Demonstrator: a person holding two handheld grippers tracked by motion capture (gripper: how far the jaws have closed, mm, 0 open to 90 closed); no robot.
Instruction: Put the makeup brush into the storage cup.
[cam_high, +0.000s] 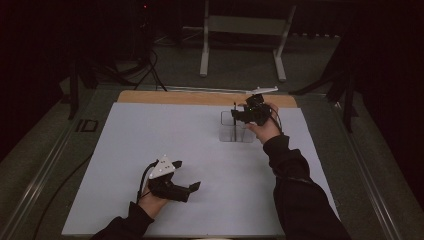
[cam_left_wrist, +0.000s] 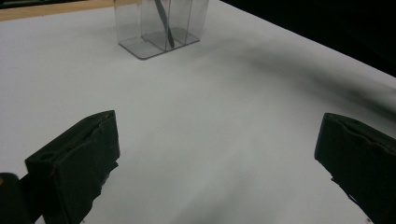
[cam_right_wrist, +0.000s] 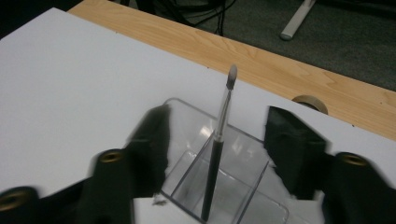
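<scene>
Right claw (cam_right_wrist: 215, 140) wide open around brush (cam_right_wrist: 219, 140), untouching.

A brush (cam_right_wrist: 215, 154) stands in the holder (cam_right_wrist: 243, 186) on the table's (cam_high: 150, 130) far right

White sheet (cam_high: 150, 150) covered most of the worktop, with a strip of bare light wood (cam_high: 200, 97) exposed along its far edge and a roll of tape (cam_right_wrist: 310, 102) lying on that strip by the sheet's edge. Beyond the worktop was grey carpeted floor (cam_high: 240, 65) with a pale metal stand (cam_high: 245, 30) on two splayed legs and a bundle of dark cables (cam_high: 145, 70) trailing toward the far left corner. A small dark rectangular item (cam_high: 89, 125) sat on the grey ledge left of the sheet; too small to identify.
</scene>
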